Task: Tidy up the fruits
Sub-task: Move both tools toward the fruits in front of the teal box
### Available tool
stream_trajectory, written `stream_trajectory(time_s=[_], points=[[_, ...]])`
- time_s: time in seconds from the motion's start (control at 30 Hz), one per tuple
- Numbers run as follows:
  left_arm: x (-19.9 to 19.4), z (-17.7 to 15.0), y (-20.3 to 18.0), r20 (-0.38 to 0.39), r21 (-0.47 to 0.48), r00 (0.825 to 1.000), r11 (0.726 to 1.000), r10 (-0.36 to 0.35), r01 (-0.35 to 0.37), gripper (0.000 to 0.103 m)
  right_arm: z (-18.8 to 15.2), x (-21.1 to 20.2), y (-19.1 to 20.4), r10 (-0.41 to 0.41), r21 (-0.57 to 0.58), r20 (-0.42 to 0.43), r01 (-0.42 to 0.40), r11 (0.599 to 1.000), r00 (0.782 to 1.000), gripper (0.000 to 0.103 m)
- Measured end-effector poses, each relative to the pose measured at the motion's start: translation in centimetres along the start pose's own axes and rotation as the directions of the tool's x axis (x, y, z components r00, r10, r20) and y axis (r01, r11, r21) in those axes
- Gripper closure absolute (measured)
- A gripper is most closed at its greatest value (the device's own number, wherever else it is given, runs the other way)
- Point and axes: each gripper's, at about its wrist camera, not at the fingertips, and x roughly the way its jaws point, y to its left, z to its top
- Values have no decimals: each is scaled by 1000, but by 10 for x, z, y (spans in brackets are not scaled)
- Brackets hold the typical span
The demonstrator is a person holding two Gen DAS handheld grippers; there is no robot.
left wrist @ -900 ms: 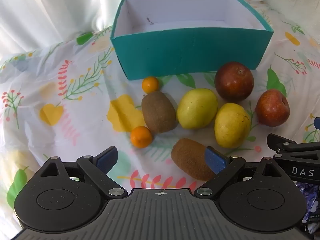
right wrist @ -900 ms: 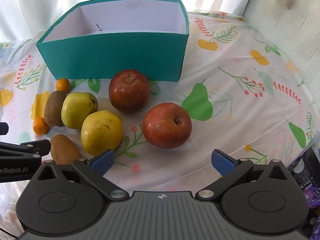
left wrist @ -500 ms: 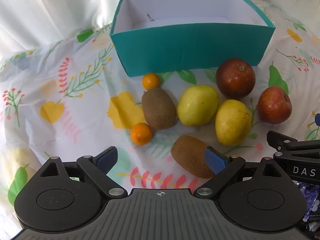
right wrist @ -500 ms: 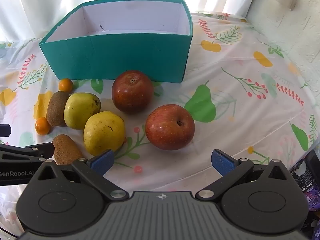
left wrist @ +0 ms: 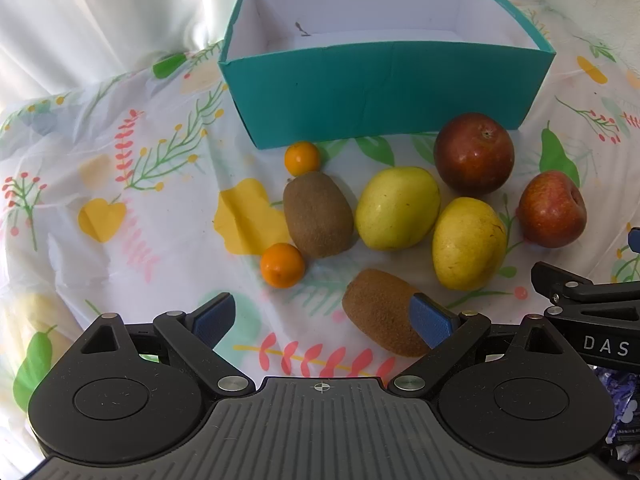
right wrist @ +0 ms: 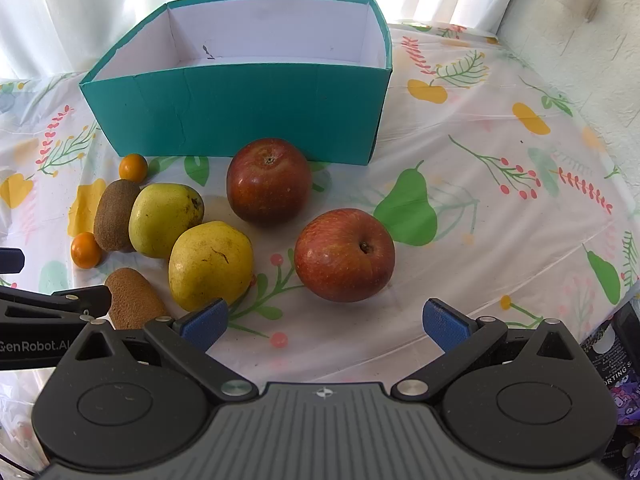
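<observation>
A teal box (left wrist: 384, 92) with white inner walls stands open-topped at the far side of the table (right wrist: 500, 216), which is covered by a cloth printed with leaves and pears; no fruit shows inside it. All the fruit lies on the cloth in front of the box's near wall. The left tongs (left wrist: 322, 316) are spread wide and hold nothing; their right pad overlaps the near kiwi (left wrist: 380, 312) in the left wrist view, and whether it touches cannot be told. Beyond that kiwi lie a near small orange (left wrist: 282, 265), just beside the far kiwi (left wrist: 318, 214), and a far small orange (left wrist: 302, 158) close under the box wall. To the right of the far kiwi sit two yellow-green fruits, the far yellow fruit (left wrist: 396, 208) and the near yellow fruit (left wrist: 468, 242), close together. The right tongs (right wrist: 324, 322) are also spread wide and empty, hovering above bare cloth just short of the light red apple (right wrist: 344, 254), which lies apart from the rest. The dark red apple (right wrist: 269, 180) sits behind it, close to the box wall. The near yellow fruit lies just past the right tongs' left pad. Pale curtains (left wrist: 100, 20) hang behind the table, and a rough wall (right wrist: 592, 40) stands at the right.
</observation>
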Motion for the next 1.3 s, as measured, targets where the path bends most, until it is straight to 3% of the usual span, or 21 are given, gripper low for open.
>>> stream_trajectory(time_s=[1.3], points=[[3, 0, 5, -26, -45, 999, 999, -23, 22, 6, -1, 1, -7, 5, 6, -11, -5, 1000, 1000, 0]])
